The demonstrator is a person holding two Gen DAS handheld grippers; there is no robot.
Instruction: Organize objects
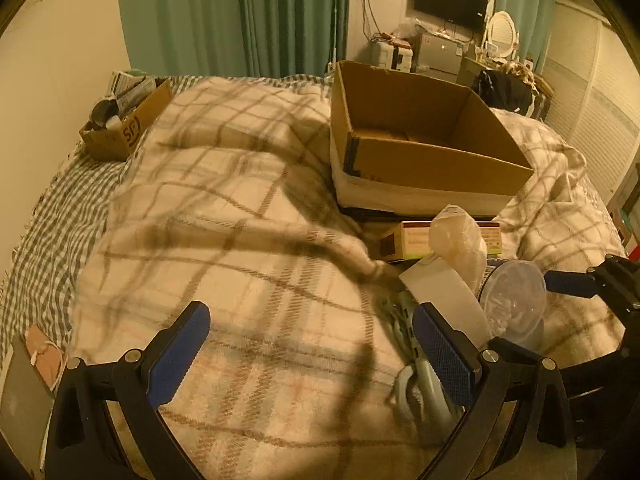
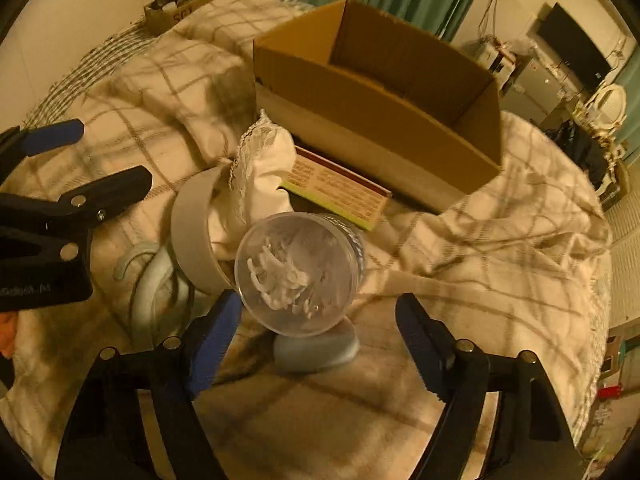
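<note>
A large open cardboard box [image 1: 432, 148] [image 2: 376, 92] stands on the plaid blanket. In front of it lies a pile: a flat red-and-green box [image 2: 340, 192] [image 1: 412, 240], white lace cloth [image 2: 264, 168], a grey tape roll [image 2: 192, 232] [image 1: 444, 296], a clear plastic jar [image 2: 298, 274] [image 1: 514, 300] with white bits inside, and grey-blue scissors [image 1: 416, 380]. My right gripper [image 2: 318, 338] is open, its fingers either side of the jar, just short of it. My left gripper [image 1: 312, 356] is open and empty over the blanket, left of the pile.
A small cardboard box [image 1: 120, 124] full of items sits at the bed's far left corner by the wall. A blue-grey pad [image 2: 316, 350] lies under the jar. A pink pouch [image 1: 44, 356] lies at the bed's left edge. Furniture and a TV [image 1: 450, 2] stand beyond the bed.
</note>
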